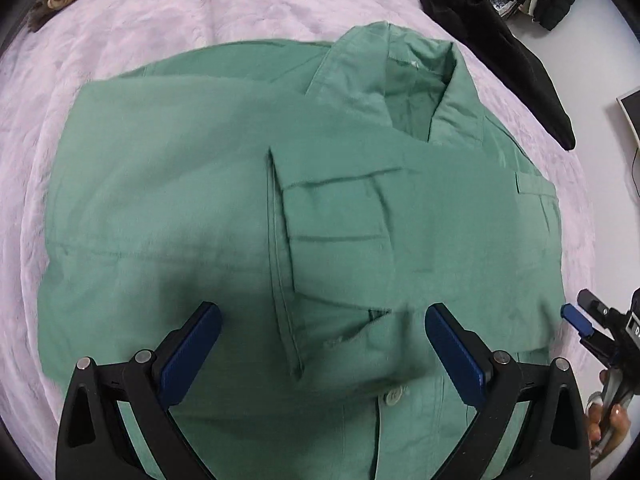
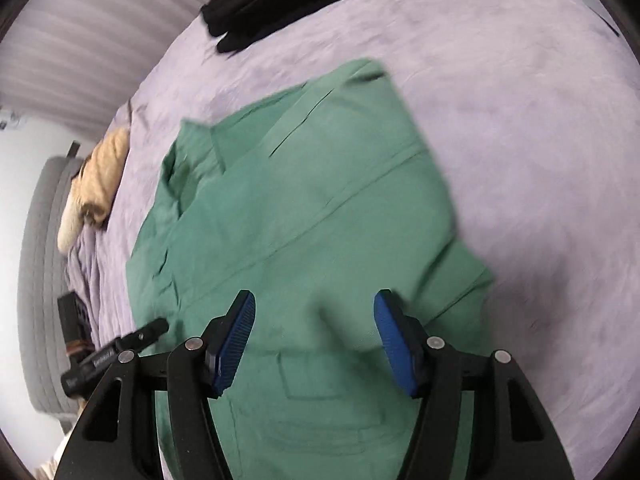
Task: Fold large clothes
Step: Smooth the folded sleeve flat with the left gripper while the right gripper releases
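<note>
My left gripper (image 1: 322,322) hung wide open over the green shirt (image 1: 200,200), gripping nothing. My right gripper (image 2: 314,314) was spread just as wide above the same shirt, also empty. The shirt lay partly folded on the lilac bedspread (image 1: 240,8), collar (image 1: 384,68) upward, black clothes (image 1: 500,40) near it. Lettering on the grippers' bodies was too blurred to read.

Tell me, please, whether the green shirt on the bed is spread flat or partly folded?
Partly folded: the green shirt has a sleeve laid across its front, collar still showing.
</note>
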